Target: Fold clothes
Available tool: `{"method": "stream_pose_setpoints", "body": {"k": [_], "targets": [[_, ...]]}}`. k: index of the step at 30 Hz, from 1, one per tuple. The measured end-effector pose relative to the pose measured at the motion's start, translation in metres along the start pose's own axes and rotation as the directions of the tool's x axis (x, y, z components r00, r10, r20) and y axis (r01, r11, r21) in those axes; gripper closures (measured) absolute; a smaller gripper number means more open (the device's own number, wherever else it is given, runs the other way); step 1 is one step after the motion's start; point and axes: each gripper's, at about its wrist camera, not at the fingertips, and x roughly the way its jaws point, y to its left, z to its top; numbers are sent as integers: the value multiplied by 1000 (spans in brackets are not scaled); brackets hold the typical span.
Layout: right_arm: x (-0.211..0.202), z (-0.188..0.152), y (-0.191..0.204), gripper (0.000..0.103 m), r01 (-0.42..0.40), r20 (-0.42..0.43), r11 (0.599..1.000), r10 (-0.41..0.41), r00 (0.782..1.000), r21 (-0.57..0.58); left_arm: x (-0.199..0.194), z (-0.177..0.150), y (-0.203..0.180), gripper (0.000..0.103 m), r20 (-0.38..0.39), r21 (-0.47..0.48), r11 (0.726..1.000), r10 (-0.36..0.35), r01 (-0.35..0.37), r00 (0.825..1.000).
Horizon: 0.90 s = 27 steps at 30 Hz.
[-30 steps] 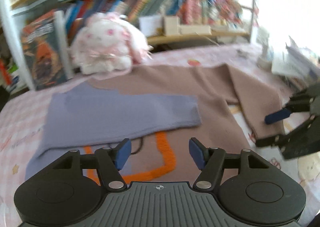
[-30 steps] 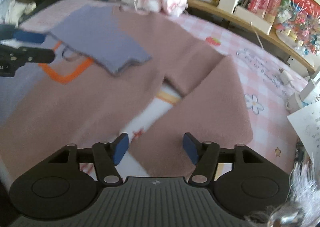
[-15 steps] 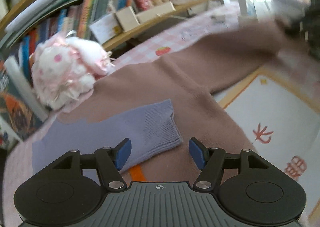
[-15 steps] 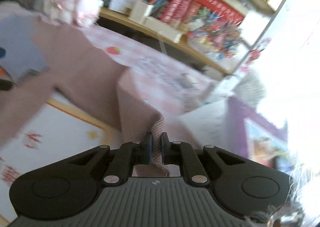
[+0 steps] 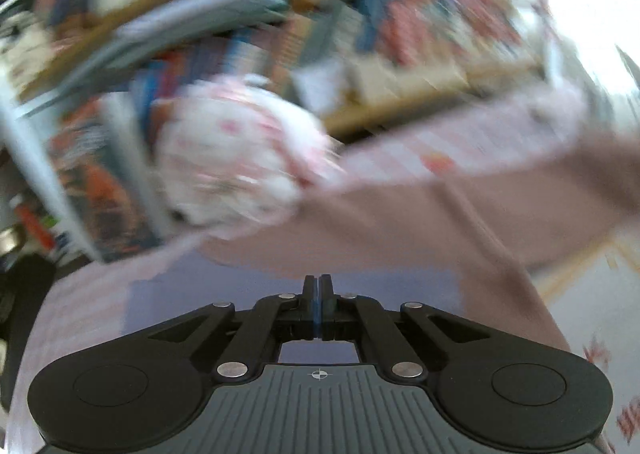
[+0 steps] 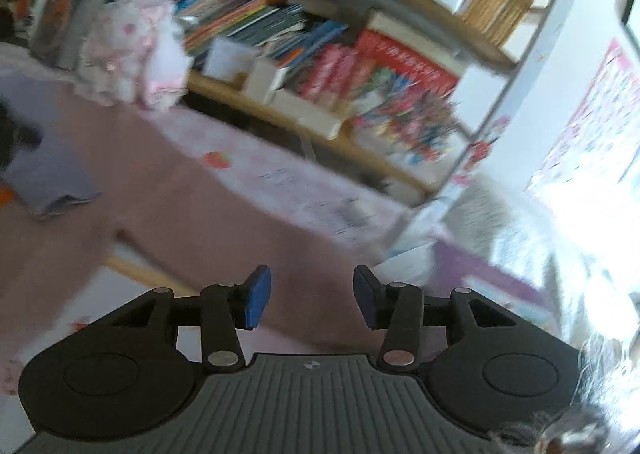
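Left wrist: lilac garment lies under closed left claw.

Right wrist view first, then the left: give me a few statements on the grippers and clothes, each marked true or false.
1. The right hand-held gripper grips the brown sweater. False: its jaws are opening, nothing pinched.
2. The left hand-held gripper is shut. True.
3. The plush toy sits by the bookshelf. True.
4. The purple garment lies under the brown sweater. False: it lies on top.
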Motion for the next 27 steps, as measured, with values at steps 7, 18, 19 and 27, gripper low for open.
{"method": "stream_pose_setpoints", "body": {"k": [7,18,19,27], "targets": [[-6,-3,46,60,-177,-113,977,190,975,116,-27,-11,123,103,56,-226,969,112,-96,992],[-33,-15,108,60,-134,-239,920,233,943,369,-18,-29,44,93,1,122,948,-296,293,955],[-37,-16,112,60,-130,-243,925,226,943,357,-16,-30,29,93,-13,166,935,-316,314,949],[-47,-28,123,67,-124,-292,947,214,932,296,-3,-49,-69,75,-63,523,800,-308,294,949]]}}
